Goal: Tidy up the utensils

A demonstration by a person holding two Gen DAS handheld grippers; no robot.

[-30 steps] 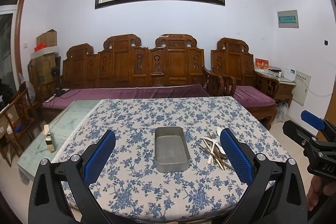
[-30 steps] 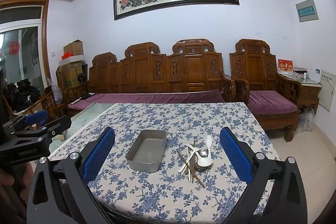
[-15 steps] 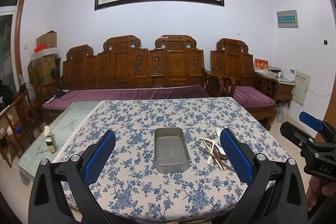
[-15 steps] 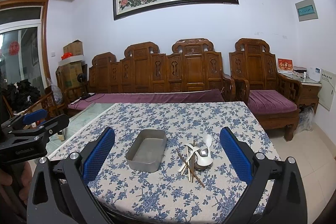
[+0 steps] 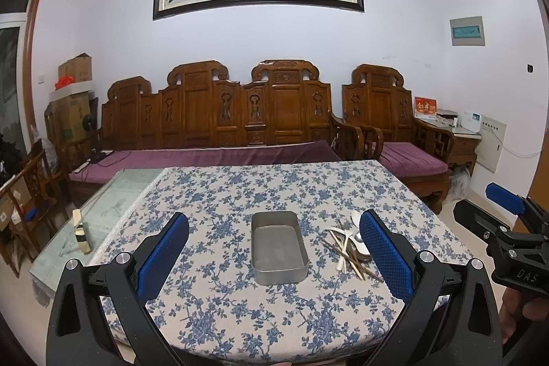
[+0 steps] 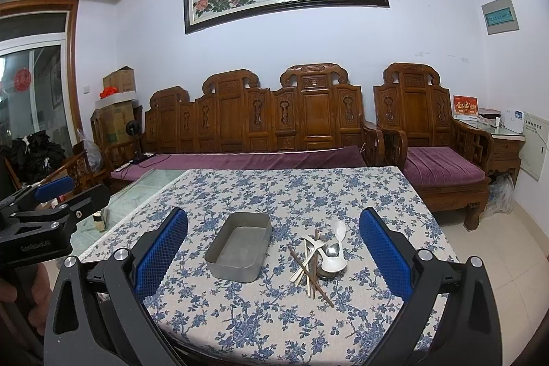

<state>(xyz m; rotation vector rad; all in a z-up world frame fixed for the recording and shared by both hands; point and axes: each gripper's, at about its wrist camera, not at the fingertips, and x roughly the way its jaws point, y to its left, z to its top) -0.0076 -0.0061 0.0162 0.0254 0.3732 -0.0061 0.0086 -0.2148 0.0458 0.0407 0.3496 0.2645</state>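
A grey metal tin (image 5: 278,247) (image 6: 238,250) sits empty near the middle of the flowered tablecloth. Just right of it lies a loose pile of utensils (image 5: 348,246) (image 6: 319,258): white spoons, a metal spoon and several brown chopsticks. My left gripper (image 5: 274,258) hangs open above the near table edge, facing the tin, nothing between its blue pads. My right gripper (image 6: 272,258) is open too, held before the table with tin and pile framed between its fingers. Each gripper shows at the edge of the other's view.
The table (image 5: 240,194) has a bare glass strip (image 5: 103,211) on its left with a small bottle (image 5: 81,234) standing on it. A carved wooden sofa (image 5: 219,126) with purple cushions stands behind, an armchair (image 6: 432,139) to the right. Boxes are stacked at the far left.
Both grippers have drifted only slightly; the views are nearly the same. The tin and utensils have not moved.
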